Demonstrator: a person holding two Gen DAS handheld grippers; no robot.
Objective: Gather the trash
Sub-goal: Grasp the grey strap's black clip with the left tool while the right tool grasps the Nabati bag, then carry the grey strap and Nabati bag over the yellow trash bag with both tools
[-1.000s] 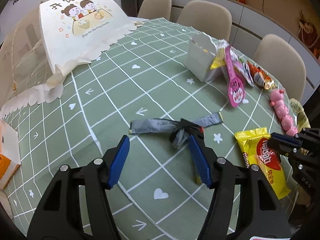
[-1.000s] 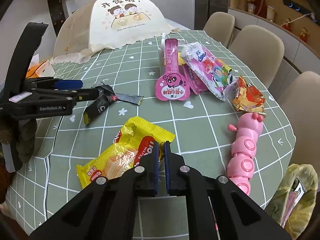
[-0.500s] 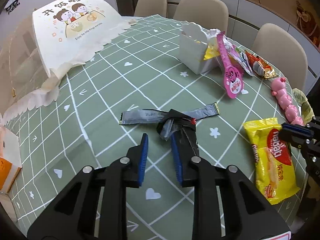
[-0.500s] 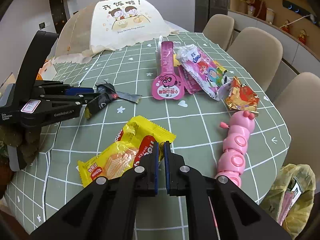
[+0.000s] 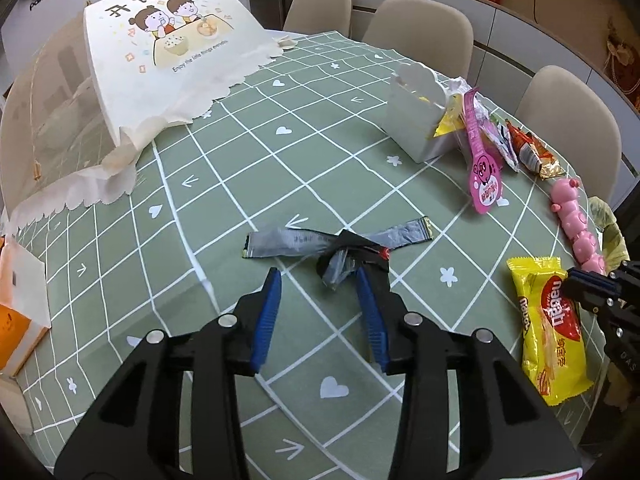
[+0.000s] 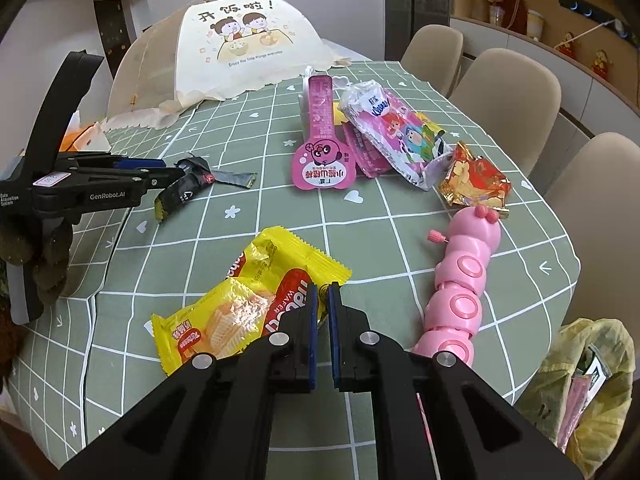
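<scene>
Green checked tablecloth (image 5: 224, 168): left gripper (image 5: 318, 280) half open, empty, straddling the knotted black wrapper (image 5: 352, 258) for pickup; right gripper (image 6: 323, 294) nearly closed, apparently pinching the yellow wafer pack (image 6: 240, 300) corner.

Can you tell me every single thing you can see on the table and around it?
Green checked tablecloth: 1, green with white lines, covers the table.
White mesh food cover with cartoon children: 1, cream, far left.
Grey and black crumpled wrapper strip: 1, middle, just past the left fingertips.
Yellow wafer packet: 1, yellow and red, near edge.
Pink wind-up caterpillar toy: 1, right edge.
Pink paddle-shaped candy pack: 1, centre-right.
Pink cartoon snack bag: 1, beside the paddle.
Red and gold foil wrapper: 1, above the caterpillar.
White scalloped box: 1, far right.
Yellow trash bag: 1, below the table edge.
Beige chairs: 3, far side.
Left gripper: open.
Right gripper: nearly shut, over the wafer packet.
</scene>
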